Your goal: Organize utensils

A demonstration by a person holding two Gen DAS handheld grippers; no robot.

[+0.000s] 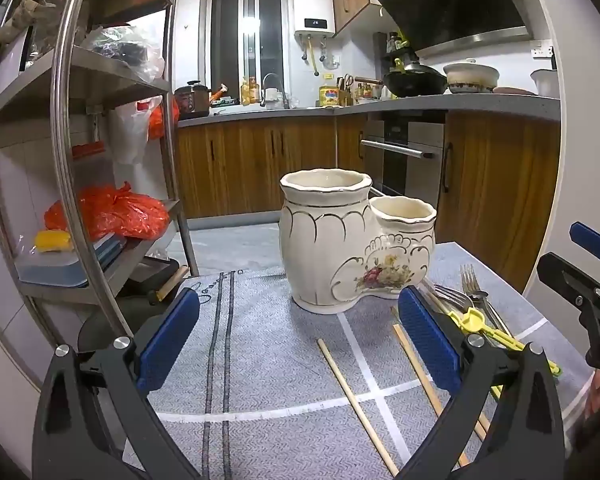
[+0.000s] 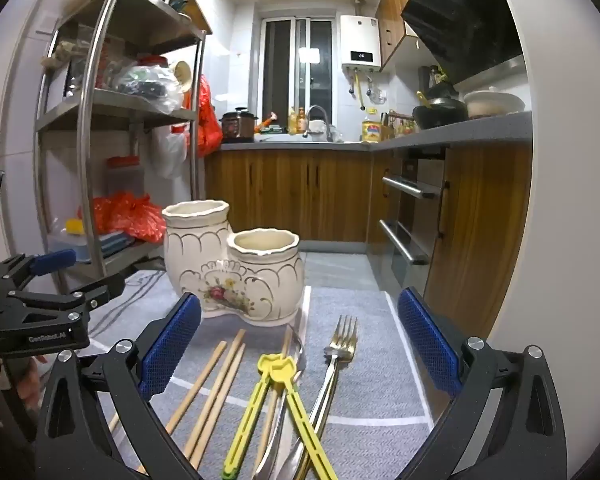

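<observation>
A cream ceramic two-pot utensil holder [image 1: 352,240] [image 2: 236,264] with a flower print stands on a grey cloth; both pots look empty. Wooden chopsticks [image 1: 356,404] [image 2: 216,384], yellow training chopsticks [image 2: 276,408] [image 1: 496,332] and metal forks [image 2: 340,352] [image 1: 472,280] lie loose in front of it. My left gripper [image 1: 300,340] is open above the cloth, short of the holder, with one chopstick lying below its gap. My right gripper [image 2: 300,340] is open over the utensil pile, touching nothing. Each gripper shows at the edge of the other's view.
A steel shelf rack [image 1: 76,140] [image 2: 96,128] with bags and boxes stands close on the left. Wooden kitchen cabinets and an oven [image 2: 412,216] lie beyond the table's far edge. White tape lines [image 1: 364,360] cross the cloth.
</observation>
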